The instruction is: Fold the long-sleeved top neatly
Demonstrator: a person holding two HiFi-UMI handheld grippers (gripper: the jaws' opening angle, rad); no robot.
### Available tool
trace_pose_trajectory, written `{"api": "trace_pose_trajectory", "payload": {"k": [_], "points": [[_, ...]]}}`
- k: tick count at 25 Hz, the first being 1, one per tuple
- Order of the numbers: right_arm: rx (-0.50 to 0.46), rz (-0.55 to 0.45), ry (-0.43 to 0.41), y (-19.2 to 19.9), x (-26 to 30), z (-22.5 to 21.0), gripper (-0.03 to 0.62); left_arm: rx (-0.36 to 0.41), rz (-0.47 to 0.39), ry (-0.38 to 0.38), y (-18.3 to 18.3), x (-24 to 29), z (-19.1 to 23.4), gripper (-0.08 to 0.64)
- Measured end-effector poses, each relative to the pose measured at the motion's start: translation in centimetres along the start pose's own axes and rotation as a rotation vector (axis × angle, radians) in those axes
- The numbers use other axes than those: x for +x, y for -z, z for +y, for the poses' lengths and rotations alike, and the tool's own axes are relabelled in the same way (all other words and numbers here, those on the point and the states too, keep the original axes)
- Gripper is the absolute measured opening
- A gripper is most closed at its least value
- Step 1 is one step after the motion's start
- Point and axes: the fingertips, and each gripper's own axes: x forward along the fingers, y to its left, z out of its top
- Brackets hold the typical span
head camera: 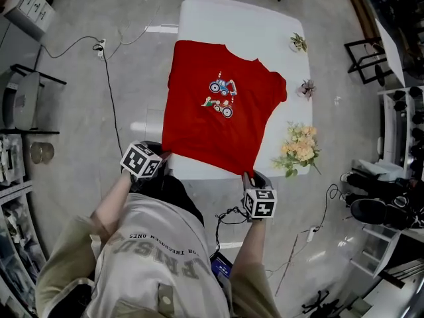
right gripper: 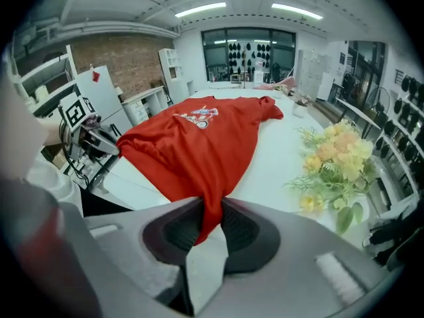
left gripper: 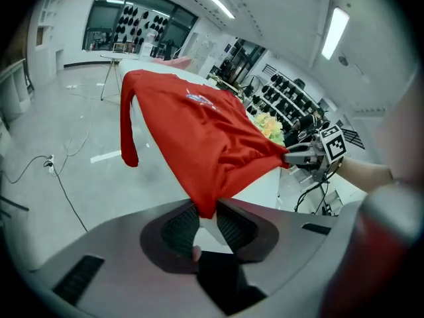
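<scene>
**Red top held at both hem corners: no fold made yet**

Red fabric covers most of the white table (head camera: 199, 12). The long-sleeved top (head camera: 218, 108) lies print side up, with its collar toward 12 o'clock and its hem toward 6 o'clock, over the near table edge.

**Tool state**
- My left gripper (left gripper: 207, 217) is closed on the hem corner at 7 o'clock of the top. Cloth is pinched between the pads.
- My right gripper (right gripper: 209, 227) is closed on the hem corner at 5 o'clock. A tuck of red cloth is clamped between its pads.
- The hem runs between the two grips and is lifted slightly off the table edge.

**Progress**
1. Done: the top is laid out on the table with both lower corners secured.
2. Not done: I see no fold line across the body. One sleeve (left gripper: 127, 131) hangs over the table edge at 9 o'clock. The other is bunched near the shoulder at 2 o'clock, and I cannot tell how it lies.
3. Remaining, in my judgement: smooth the body, bring both sleeves in, then fold the body. The task is at an early stage.

**Count**
- Tops: one.
- Grippers: two, each with one marker cube.
- Tables: one.
- Flower pieces: three. One bouquet (head camera: 301, 150) sits at 4 o'clock. Two small plants sit at 1 o'clock (head camera: 299, 42) and 2 o'clock (head camera: 307, 88).
</scene>
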Motion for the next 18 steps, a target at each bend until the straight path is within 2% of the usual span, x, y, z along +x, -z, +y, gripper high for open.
{"api": "trace_pose_trajectory", "payload": {"k": [2,3,4,5,6,9,11,12,14,16,18], "points": [[-0.04,0.038,0.011,0.3,0.6,-0.4,0.101,-0.011,0.025,-0.027,0.7,0.3,0.4,0.167],[-0.051,0.048,0.004,0.2,0.7,-0.4,0.139,-0.008,0.036,-0.041,1.1,0.1,0.6,0.23],[-0.049,0.044,-0.013,-0.2,0.5,-0.4,0.233,0.0,0.041,-0.06,1.3,-0.2,0.9,0.289],[-0.038,0.023,-0.034,-0.9,0.1,-0.3,0.323,0.011,0.037,-0.082,1.3,-0.9,1.3,0.316],[-0.024,-0.017,-0.052,-2.0,-0.5,-0.3,0.339,0.022,0.019,-0.104,1.0,-1.7,1.7,0.33],[-0.013,-0.15,-0.079,-6.6,-0.9,0.4,0.339,0.076,-0.104,-0.143,-2.3,-4.2,1.9,0.337],[-0.043,-0.156,-0.092,-8.4,0.8,1.3,0.339,0.151,-0.16,-0.116,-5.5,-3.9,0.4,0.337],[-0.064,-0.134,-0.092,-8.7,2.1,1.6,0.339,0.197,-0.152,-0.091,-6.7,-2.8,-0.6,0.337],[-0.106,-0.061,-0.073,-8.4,4.5,1.7,0.339,0.297,-0.074,-0.056,-7.7,0.1,-2.0,0.337],[-0.138,0.017,-0.034,-7.6,6.1,1.1,0.339,0.378,0.026,-0.056,-7.2,2.4,-2.1,0.337],[-0.129,0.058,-0.008,-6.9,6.8,0.5,0.339,0.423,0.073,-0.064,-6.5,3.2,-1.8,0.342]]}}
